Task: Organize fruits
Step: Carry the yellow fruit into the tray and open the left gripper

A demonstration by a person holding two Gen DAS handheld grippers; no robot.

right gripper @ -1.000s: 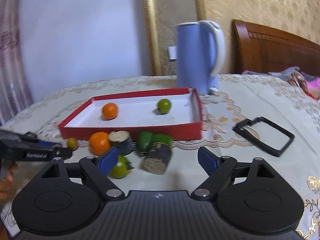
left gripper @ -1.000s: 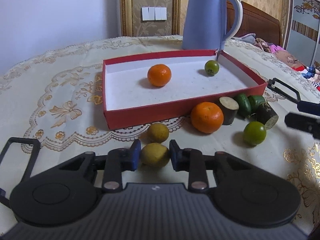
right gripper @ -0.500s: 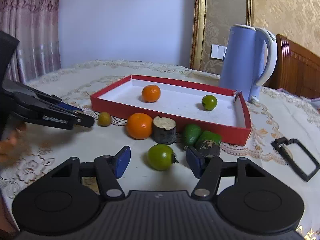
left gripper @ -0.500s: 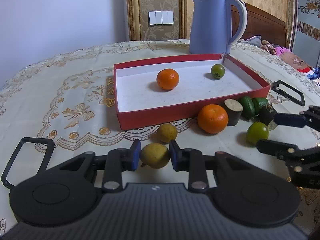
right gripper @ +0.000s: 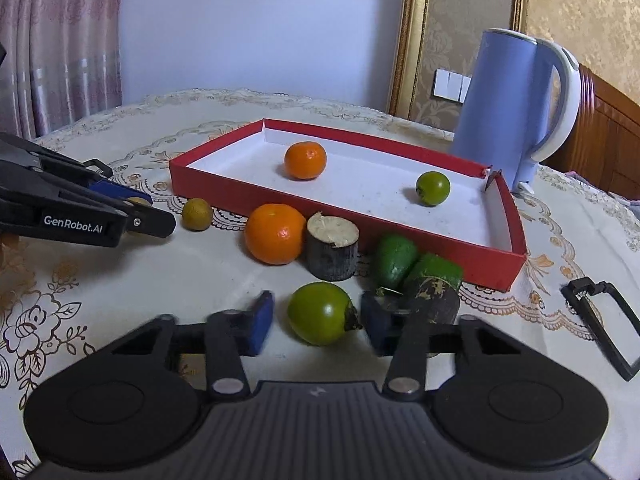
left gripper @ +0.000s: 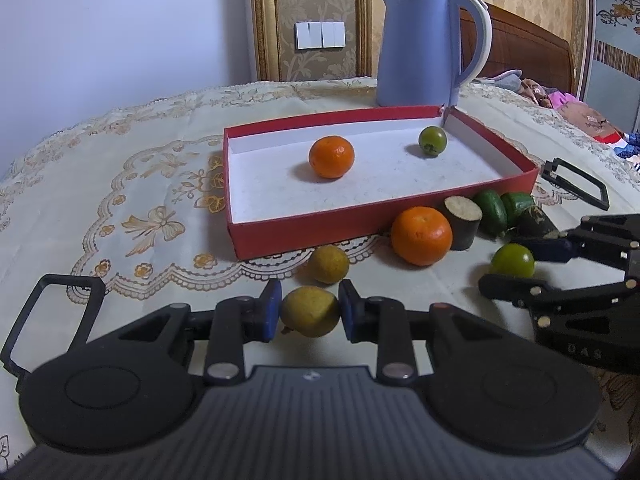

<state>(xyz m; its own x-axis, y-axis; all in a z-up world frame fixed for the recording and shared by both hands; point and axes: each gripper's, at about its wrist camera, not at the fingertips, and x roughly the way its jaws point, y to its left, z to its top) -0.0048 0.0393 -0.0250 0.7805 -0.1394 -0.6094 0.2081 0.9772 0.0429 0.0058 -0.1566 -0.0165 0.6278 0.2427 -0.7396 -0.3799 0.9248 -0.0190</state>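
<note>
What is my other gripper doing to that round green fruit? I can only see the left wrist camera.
Observer: The right gripper has the green fruit between its jaws, which have just been closing. A gap shows beside one blue pad.
Operator: Does the fruit have a stalk?
Observer: Yes, a dark stub points at the other pad.
Operator: What else can't I see?
Observer: A pink curtain hangs at the far left.

Glossy plastic kettle (left gripper: 420,44); matt red cardboard tray (left gripper: 320,226) with white paper lining; embroidered cloth (left gripper: 120,184) over the surface; rough-barked log piece (right gripper: 332,246).
</note>
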